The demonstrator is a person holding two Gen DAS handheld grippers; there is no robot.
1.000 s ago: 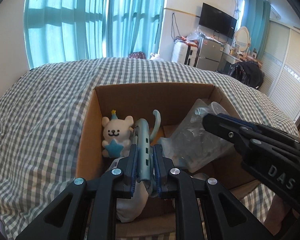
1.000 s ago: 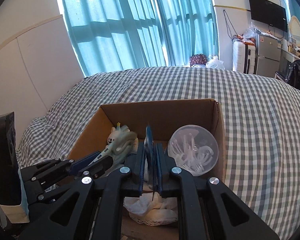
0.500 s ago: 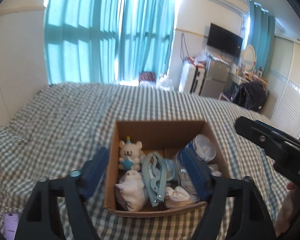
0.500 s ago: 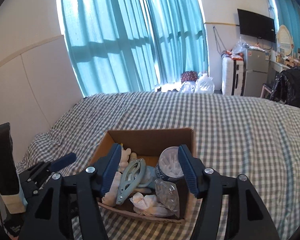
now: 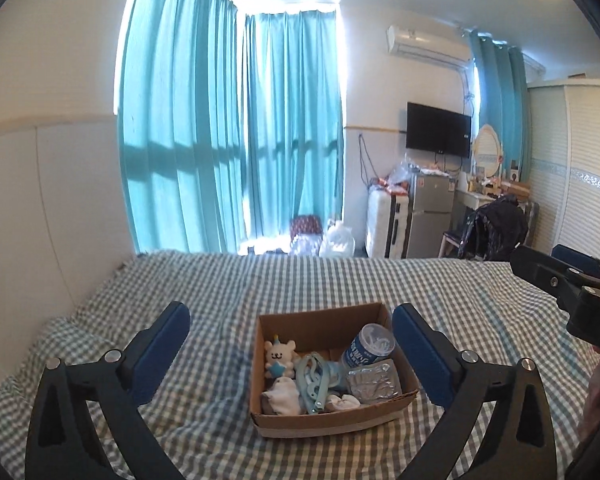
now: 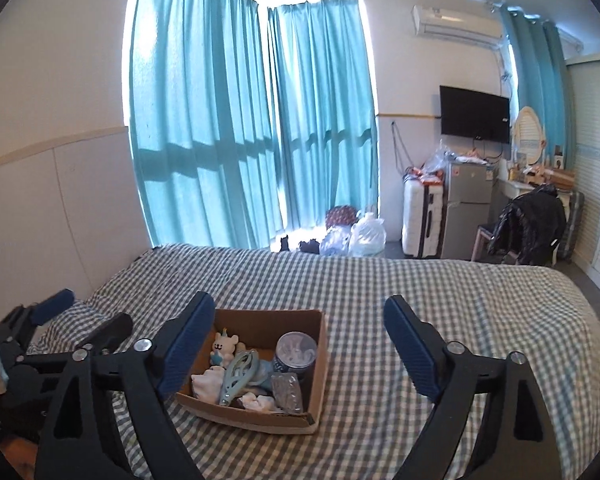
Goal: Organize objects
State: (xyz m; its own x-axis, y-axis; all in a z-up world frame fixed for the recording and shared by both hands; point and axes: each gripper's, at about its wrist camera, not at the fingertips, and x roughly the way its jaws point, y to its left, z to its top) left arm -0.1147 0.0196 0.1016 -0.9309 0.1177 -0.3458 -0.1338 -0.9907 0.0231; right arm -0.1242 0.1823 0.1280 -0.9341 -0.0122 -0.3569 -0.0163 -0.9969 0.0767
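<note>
Nearest the cameras, the left gripper and the right gripper both hang above the near edge of the bed with their jaws spread wide and nothing between the blue ribbed pads. Each frames the cardboard box, which sits on the gingham cover toward the bed's near edge, roughly midway between its two sides.

Judging by how everything lies inside the box, the sorting looks finished or nearly so. The step in hand seems to be clearing away. To do it well, lift both tools straight up and apart, so no fingertip catches the thin cardboard rim and tips the box on the soft bedding.

Inside, along the near wall, lie crumpled white socks, soft and limp. Beside them, a pale blue plastic clip stretches lengthwise, rigid, with looped handles. At the near right corner a flat silvery foil packet rests, crinkled and shiny. At the far left corner a small white plush bear holding a blue star sits upright. At the far right corner stands a round tub with a clear lid and blue label; its contents are too small to tell.

Beyond the bed's far edge hang teal curtains.
</note>
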